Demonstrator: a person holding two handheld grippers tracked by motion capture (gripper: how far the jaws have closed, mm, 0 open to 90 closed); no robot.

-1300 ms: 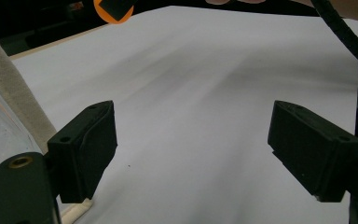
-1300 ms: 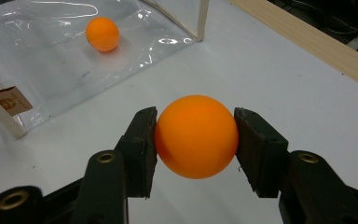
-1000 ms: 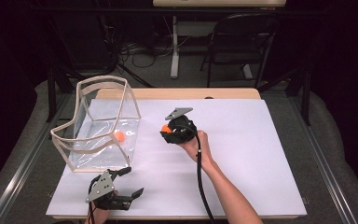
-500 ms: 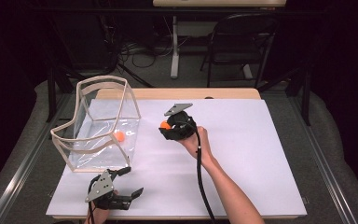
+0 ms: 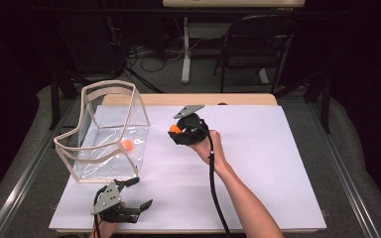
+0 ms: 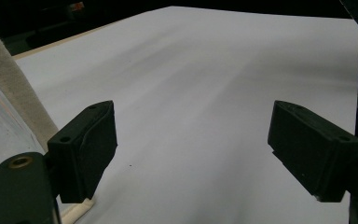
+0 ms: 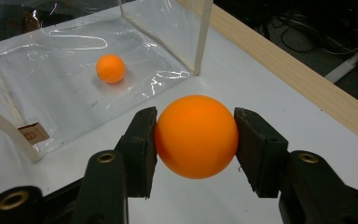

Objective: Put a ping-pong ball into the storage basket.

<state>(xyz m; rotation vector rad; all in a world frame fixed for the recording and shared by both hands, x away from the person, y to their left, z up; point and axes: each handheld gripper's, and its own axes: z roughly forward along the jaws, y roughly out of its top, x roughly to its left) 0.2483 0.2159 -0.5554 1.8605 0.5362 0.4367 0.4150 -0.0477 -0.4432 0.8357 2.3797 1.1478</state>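
Orange ball (image 7: 196, 136) pinched in the right tongs (image 7: 196, 140), held above the white bench (image 5: 258, 163).
Nearest the person, the left tongs (image 5: 138, 192) rest on the bench with jaws spread wide and nothing between them. Farther on, a clear plastic bin (image 5: 92, 144) lies on its side just beside them, a second orange ball (image 5: 126, 145) inside it.

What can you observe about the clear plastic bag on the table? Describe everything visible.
The clear plastic bag looks like a boxy tote of transparent, shiny, creased film, edged with beige trim along its seams and rim. It lies tipped on its side on the white table, its mouth toward the table's middle. One small orange ball rests on its lower wall. Neither gripper touches it.
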